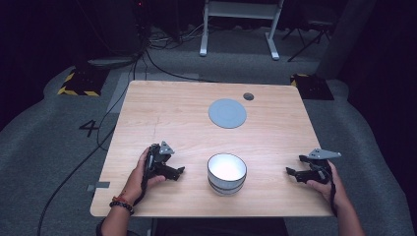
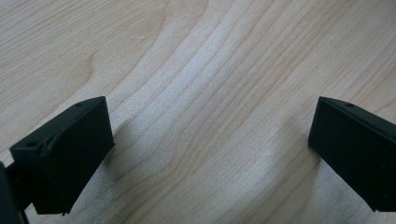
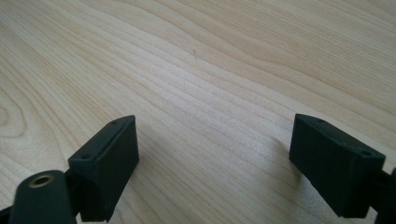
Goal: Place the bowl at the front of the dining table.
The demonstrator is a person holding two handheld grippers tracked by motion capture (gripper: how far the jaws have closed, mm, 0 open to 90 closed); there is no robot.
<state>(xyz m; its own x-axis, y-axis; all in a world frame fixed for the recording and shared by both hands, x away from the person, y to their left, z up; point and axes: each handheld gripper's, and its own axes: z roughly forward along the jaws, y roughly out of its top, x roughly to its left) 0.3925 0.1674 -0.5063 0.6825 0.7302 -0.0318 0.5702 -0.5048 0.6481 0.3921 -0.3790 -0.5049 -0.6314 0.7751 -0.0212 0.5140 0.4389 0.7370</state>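
We hold the left gripper (image 1: 178,170) low over the wooden table (image 1: 162,103) at about 7 o'clock, jaws spread wide, nothing between them; the left gripper view shows bare wood between the fingers (image 2: 65,158). The white bowl (image 1: 226,173) sits at 6 o'clock near the front edge, upright, between both grippers, touching neither. A grey round plate (image 1: 227,113) lies at 12 o'clock, with a small dark disc (image 1: 248,96) just beyond it at 1 o'clock. The right gripper (image 1: 293,171) sits at 4 o'clock, jaws also wide apart and empty.
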